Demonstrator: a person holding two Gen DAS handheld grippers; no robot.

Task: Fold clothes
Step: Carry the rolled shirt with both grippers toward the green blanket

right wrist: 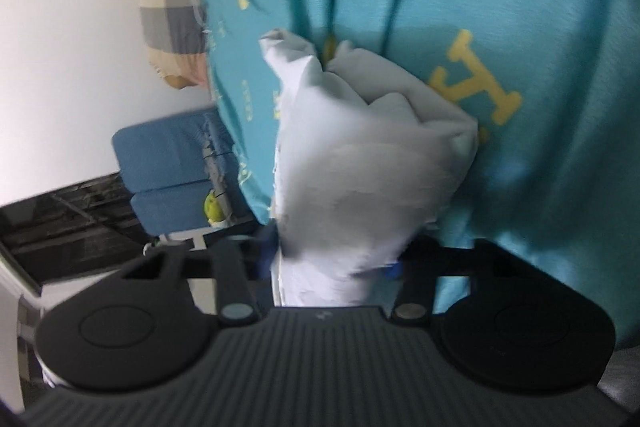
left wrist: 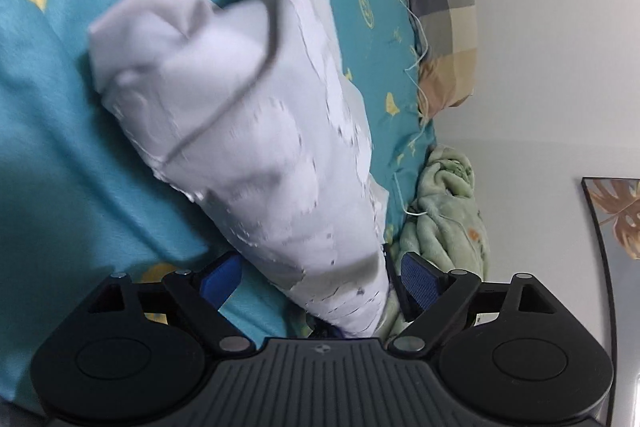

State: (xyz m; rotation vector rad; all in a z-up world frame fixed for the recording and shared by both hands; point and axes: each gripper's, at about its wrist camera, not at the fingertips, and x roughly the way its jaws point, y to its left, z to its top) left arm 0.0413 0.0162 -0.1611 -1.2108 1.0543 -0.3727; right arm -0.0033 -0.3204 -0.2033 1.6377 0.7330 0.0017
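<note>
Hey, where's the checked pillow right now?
The checked pillow sits top right in the left wrist view and top left in the right wrist view, wedged between the teal sheet and the white wall.

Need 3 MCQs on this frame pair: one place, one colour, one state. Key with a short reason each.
1. Where is the checked pillow in the left wrist view?
A. Upper right, at the sheet's edge
B. Lower left
C. Under the tool

2. What colour is the bed sheet?
A. Red
B. Teal with yellow marks
C. Plain black

3. What state is the white garment in?
A. Flat and neatly folded
B. Bunched, with an end at each tool
C. On a hanger

Key:
1 A: it lies past the sheet's edge by the white wall.
2 B: teal cloth with yellow prints fills both views.
3 B: the rumpled cloth runs into the left tool and the right tool.
</note>
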